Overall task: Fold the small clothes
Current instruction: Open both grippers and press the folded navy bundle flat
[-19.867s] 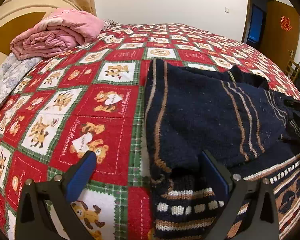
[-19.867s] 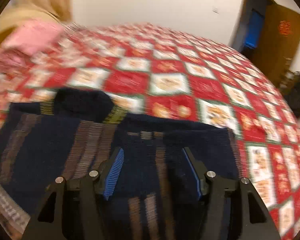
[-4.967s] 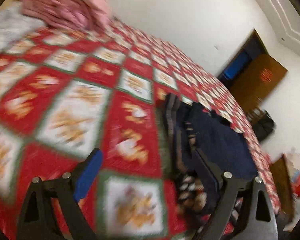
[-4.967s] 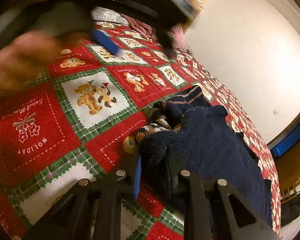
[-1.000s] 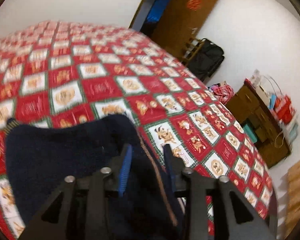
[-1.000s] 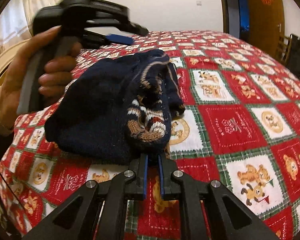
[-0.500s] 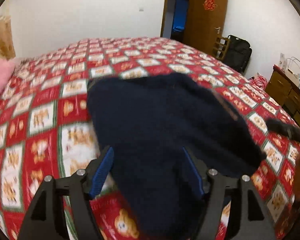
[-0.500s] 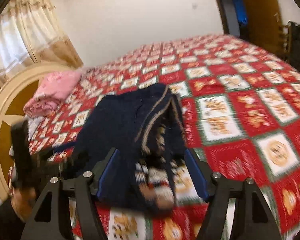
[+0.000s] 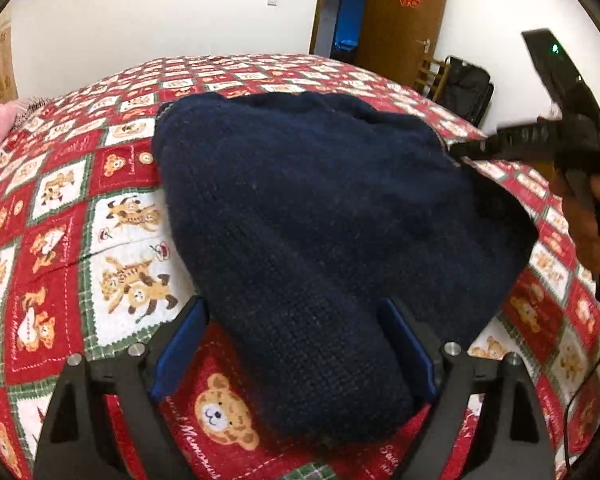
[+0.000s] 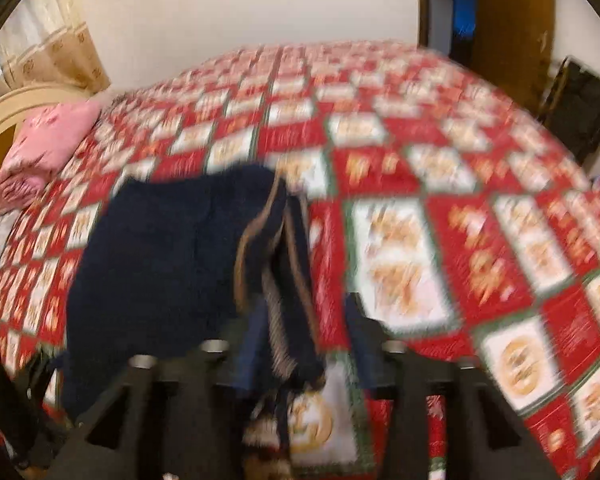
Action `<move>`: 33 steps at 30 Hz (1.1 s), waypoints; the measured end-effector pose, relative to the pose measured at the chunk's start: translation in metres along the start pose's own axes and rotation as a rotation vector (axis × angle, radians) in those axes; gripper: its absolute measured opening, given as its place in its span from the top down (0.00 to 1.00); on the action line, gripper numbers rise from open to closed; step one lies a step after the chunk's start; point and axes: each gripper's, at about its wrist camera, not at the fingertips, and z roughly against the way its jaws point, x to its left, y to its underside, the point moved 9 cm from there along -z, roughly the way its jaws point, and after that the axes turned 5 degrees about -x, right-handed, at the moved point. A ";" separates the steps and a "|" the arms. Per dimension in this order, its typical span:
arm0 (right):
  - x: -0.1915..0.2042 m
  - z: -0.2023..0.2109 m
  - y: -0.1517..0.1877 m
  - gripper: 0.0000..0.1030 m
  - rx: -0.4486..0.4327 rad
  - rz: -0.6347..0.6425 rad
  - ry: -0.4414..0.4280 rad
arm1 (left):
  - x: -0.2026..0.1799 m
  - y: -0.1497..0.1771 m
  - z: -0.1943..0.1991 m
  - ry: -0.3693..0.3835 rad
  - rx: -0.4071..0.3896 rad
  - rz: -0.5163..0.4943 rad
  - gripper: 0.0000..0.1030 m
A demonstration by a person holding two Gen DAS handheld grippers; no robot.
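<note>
A folded navy knitted sweater (image 9: 320,216) lies on the bed's red, white and green teddy-bear quilt (image 9: 80,220), a rounded bundle with its plain side up in the left wrist view; the left tongs (image 9: 296,344) stand wide apart, having just been opening, with the near end of the bundle lying between the blue pads (image 9: 180,344) but not pinched by them; the right tongs (image 10: 300,356) are blurred in their own view, their jaws partly apart after just opening, and the sweater's striped brown-and-cream edge (image 10: 276,280) sits loose between them, with no clamping visible; from the left wrist view the right tongs appear at the far right side of the bundle, held in a hand (image 9: 592,216); a folded pink blanket (image 10: 40,152) rests near the headboard (image 10: 4,120), well apart from the sweater; a dark bag (image 9: 466,88) stands by the wooden door (image 9: 404,16).
</note>
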 end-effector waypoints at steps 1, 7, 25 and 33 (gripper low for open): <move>0.008 -0.004 -0.007 0.49 0.007 0.015 -0.015 | 0.002 0.000 0.001 0.005 -0.004 0.015 0.09; 0.027 -0.088 -0.025 0.72 0.185 0.018 -0.004 | 0.003 0.002 0.005 0.031 -0.023 0.051 0.05; 0.039 -0.029 -0.027 0.68 -0.008 0.154 -0.009 | 0.010 0.011 -0.008 0.016 0.048 0.089 0.00; 0.069 -0.011 0.050 0.67 0.036 0.348 -0.058 | 0.010 0.011 -0.011 0.003 0.054 0.079 0.00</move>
